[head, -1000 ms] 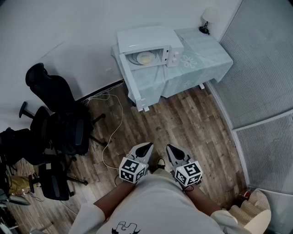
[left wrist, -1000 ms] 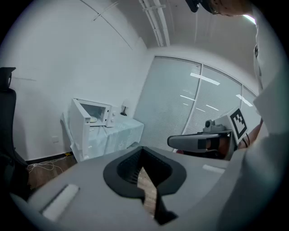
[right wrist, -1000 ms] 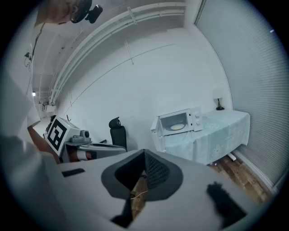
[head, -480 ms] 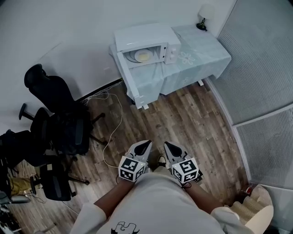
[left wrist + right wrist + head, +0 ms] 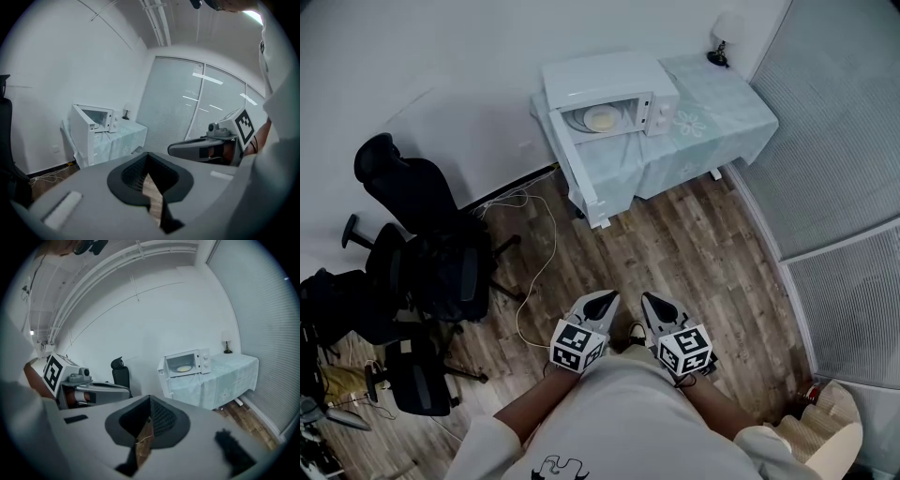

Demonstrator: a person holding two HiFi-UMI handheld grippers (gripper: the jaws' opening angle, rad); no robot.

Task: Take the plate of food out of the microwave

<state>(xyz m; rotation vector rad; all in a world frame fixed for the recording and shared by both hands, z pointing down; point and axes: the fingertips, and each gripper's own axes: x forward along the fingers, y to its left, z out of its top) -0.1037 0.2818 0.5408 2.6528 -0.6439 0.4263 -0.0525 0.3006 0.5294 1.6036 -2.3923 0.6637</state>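
- The plate of food (image 5: 598, 119) sits inside the microwave (image 5: 605, 82), whose door (image 5: 161, 372) is swung open to the left.
- The microwave stands at the left end of a tabletop (image 5: 717, 105) covered in pale green cloth, against the far wall. A small lamp (image 5: 719, 52) is at its far right corner.
- The left gripper (image 5: 602, 298) and right gripper (image 5: 649, 300) are held side by side, close to the person's body and well apart from the microwave, over the wooden floor (image 5: 675, 248).
- Both point toward the tabletop.
- Each gripper's fingers are clenched tip to tip, with nothing between them.
- Black office chairs (image 5: 422, 253) stand to the left, and a white cable (image 5: 546, 246) trails across the floor.
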